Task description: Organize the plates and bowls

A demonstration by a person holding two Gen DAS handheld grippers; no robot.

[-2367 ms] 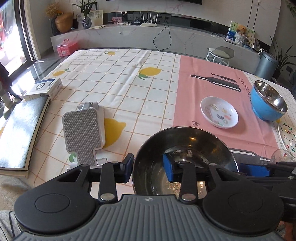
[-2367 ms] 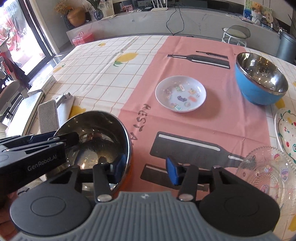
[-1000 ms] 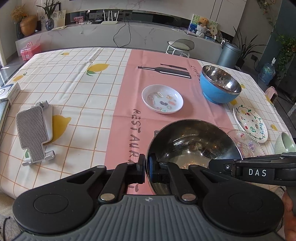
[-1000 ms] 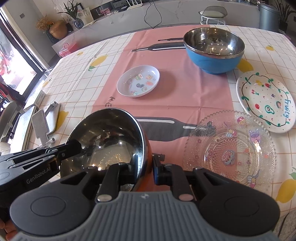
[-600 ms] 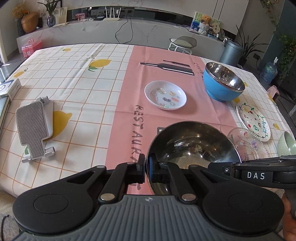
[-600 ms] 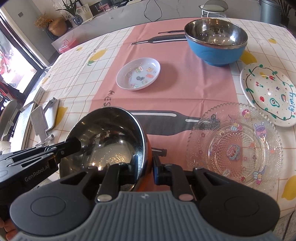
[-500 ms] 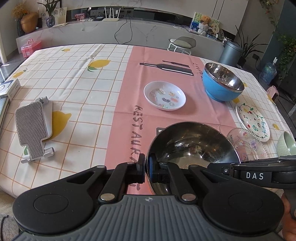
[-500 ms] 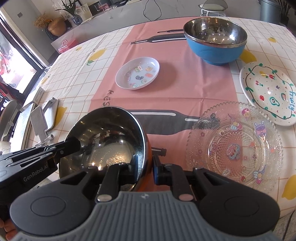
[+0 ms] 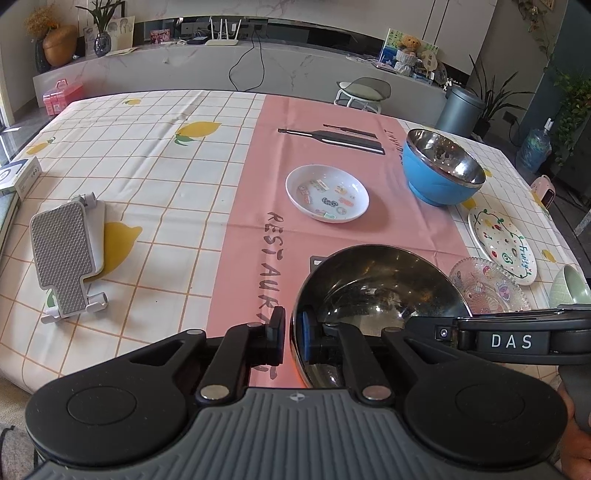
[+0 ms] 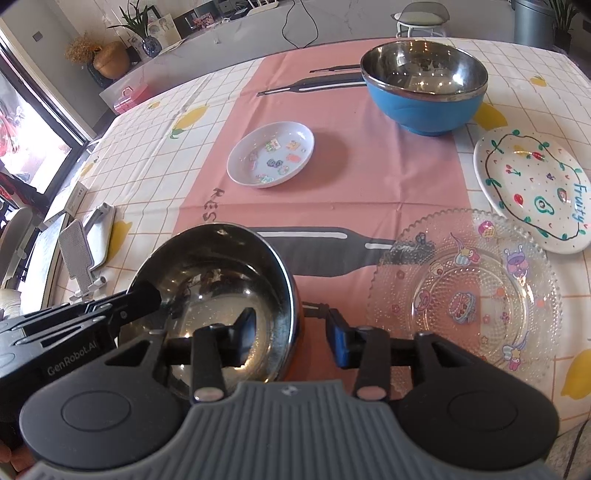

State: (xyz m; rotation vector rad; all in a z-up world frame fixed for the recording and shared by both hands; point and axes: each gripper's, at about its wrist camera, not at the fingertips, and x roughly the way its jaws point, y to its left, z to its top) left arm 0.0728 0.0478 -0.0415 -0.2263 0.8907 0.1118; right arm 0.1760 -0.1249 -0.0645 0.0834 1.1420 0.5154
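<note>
Steel bowl [image 10: 214,280] sits between both grippers: right gripper [image 10: 291,332] opening, released; left gripper [image 9: 291,332] loosening off its near-left rim.

Both tongs — left [image 9: 293,334] and right [image 10: 291,332] — are opening off the steel bowl's [image 10: 221,273] rim.

a home dining room: lemon-print tablecloth [image 9: 147,155], router [image 9: 223,35] on a marble sideboard [image 9: 184,70], houseplants [image 9: 491,99].

Glossy steel bowl [image 9: 380,288] – beaded clear glass plate [image 10: 469,291] – matt tablecloth [image 9: 155,177].
</note>
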